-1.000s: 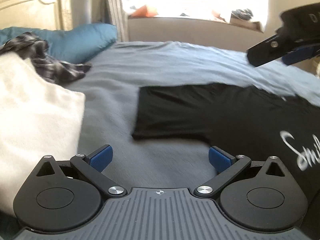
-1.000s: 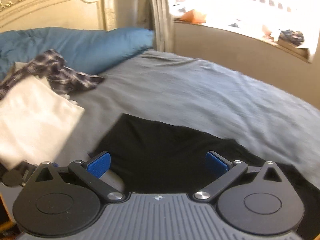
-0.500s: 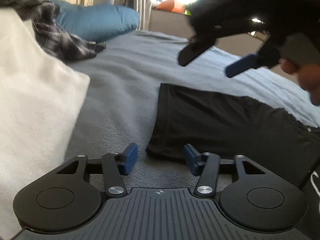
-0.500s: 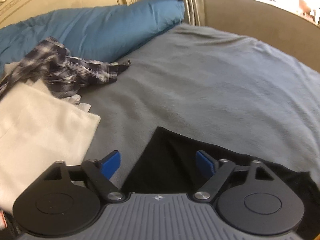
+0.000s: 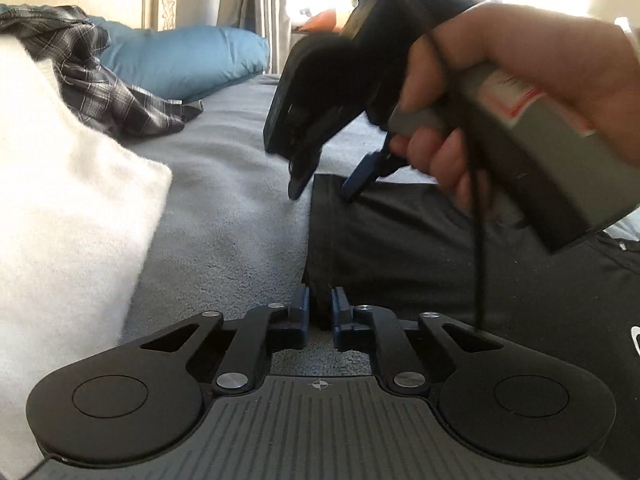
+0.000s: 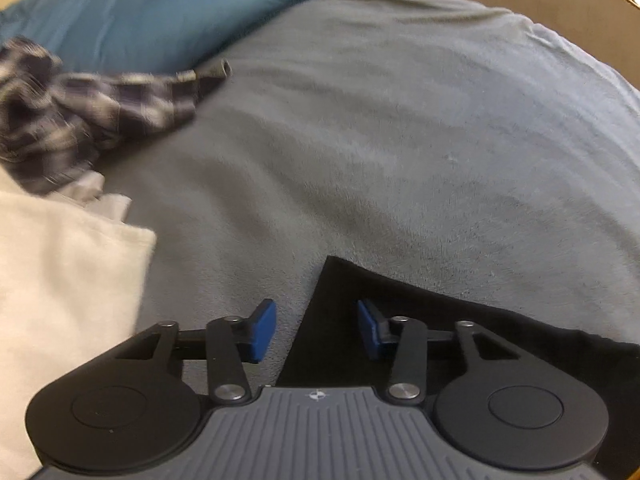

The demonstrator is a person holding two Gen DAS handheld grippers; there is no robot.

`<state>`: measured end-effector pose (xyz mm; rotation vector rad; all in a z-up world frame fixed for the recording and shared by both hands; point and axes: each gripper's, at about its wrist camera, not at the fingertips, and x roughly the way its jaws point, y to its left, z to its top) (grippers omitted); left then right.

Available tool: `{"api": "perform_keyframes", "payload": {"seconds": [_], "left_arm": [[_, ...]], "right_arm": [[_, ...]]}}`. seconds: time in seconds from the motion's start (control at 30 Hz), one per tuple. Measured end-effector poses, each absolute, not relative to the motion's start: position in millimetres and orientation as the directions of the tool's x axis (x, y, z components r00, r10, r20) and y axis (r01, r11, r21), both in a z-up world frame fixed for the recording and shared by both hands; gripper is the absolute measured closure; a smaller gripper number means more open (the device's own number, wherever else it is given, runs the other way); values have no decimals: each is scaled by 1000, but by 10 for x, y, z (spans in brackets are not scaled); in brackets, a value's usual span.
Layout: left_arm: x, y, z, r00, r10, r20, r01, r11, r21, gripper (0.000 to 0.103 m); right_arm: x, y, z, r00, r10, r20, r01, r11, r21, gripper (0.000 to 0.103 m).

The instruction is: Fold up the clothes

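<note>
My left claw (image 5: pixel 320 312) pinches the black shirt (image 5: pixel 420 248) hem at lower centre; my spread right claw (image 6: pixel 316 330) could snag only one layer.

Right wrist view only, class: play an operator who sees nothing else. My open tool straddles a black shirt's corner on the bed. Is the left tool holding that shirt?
Observer: Yes. The left tool is shut on the black shirt, at the near end of the same edge.
Operator: How low are my tips?
Observer: The right tool has its tips down at the far corner; whether they touch is unclear.
Operator: What holds it?
Observer: A hand grips its grey handle.
</note>
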<state>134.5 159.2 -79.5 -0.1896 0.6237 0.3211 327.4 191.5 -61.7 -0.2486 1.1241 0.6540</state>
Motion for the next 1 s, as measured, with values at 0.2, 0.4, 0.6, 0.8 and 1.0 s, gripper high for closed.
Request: {"api": "perform_keyframes", "payload": {"seconds": [0.2, 0.4, 0.6, 0.8, 1.0], "left_arm": [[1316, 1553, -699, 807, 202, -554, -302, 949, -94, 99], [1204, 1418, -470, 865, 131, -485, -222, 965, -136, 100], [1086, 1146, -242, 903, 26, -429, -107, 981, -165, 100], [1075, 813, -136, 905, -68, -419, -5, 985, -172, 100], [1066, 406, -162, 886, -157, -437, 106, 985, -139, 100]], "right_arm": [[3332, 1839, -639, 285, 345, -894, -564, 815, 134, 99], [3354, 1333, -346, 288, 478, -830, -477, 823, 309, 99], [3344, 546, 98, 344, 535, -771, -403, 826, 394, 99], [3265, -259, 219, 405, 536, -741, -319, 842, 434, 99], [3127, -930, 125, 450, 524, -723, -231, 850, 473, 99]]}}
